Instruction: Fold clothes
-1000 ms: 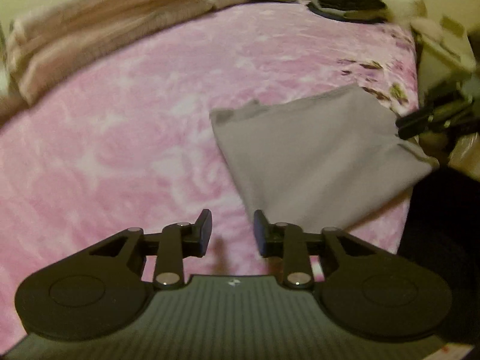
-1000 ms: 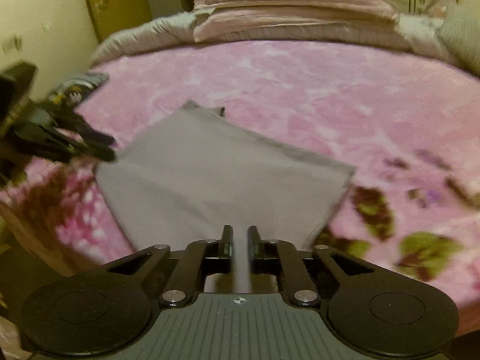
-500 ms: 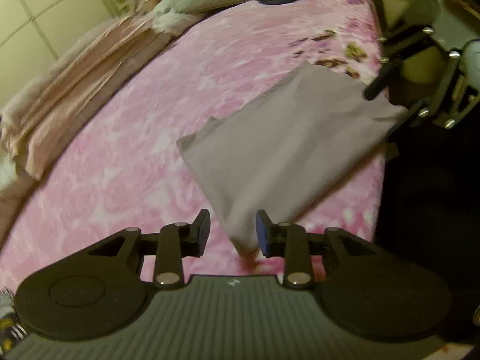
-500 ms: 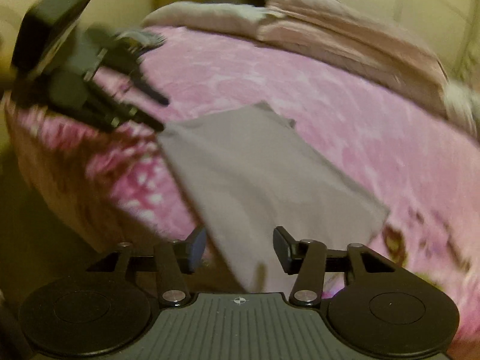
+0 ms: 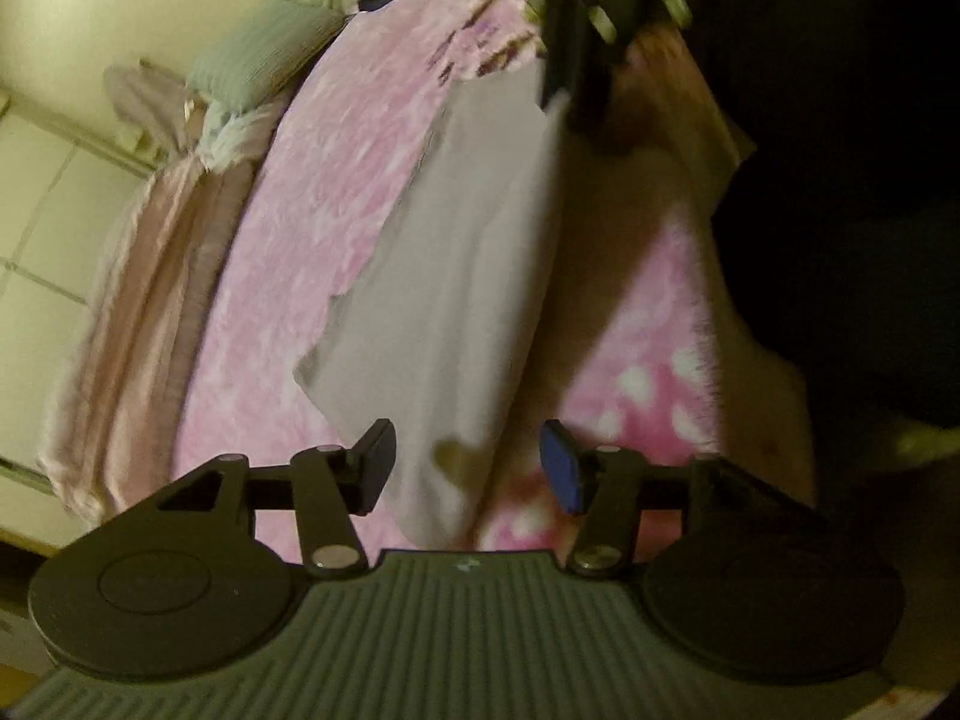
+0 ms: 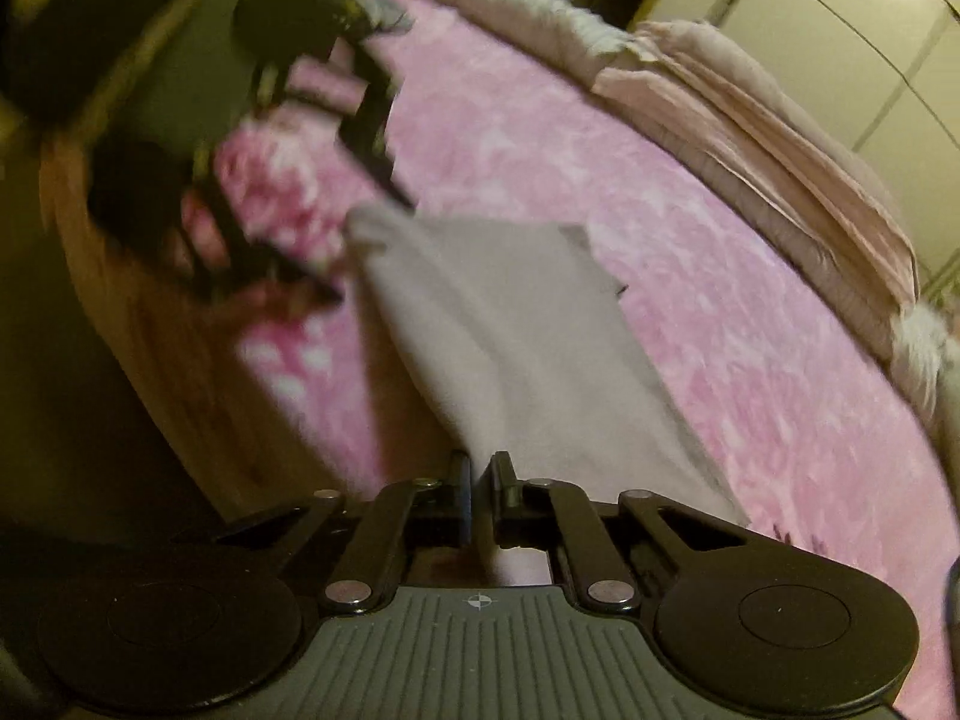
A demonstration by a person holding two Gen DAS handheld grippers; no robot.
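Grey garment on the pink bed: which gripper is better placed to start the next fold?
Right. The right gripper is shut on the grey garment at its near edge. The left gripper straddles the opposite end, jaws opening, pads not pressing the cloth.

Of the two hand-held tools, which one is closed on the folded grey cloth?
The right tool: its fingers pinch a corner of the folded grey cloth. The left tool is opening, its fingers apart around another corner.
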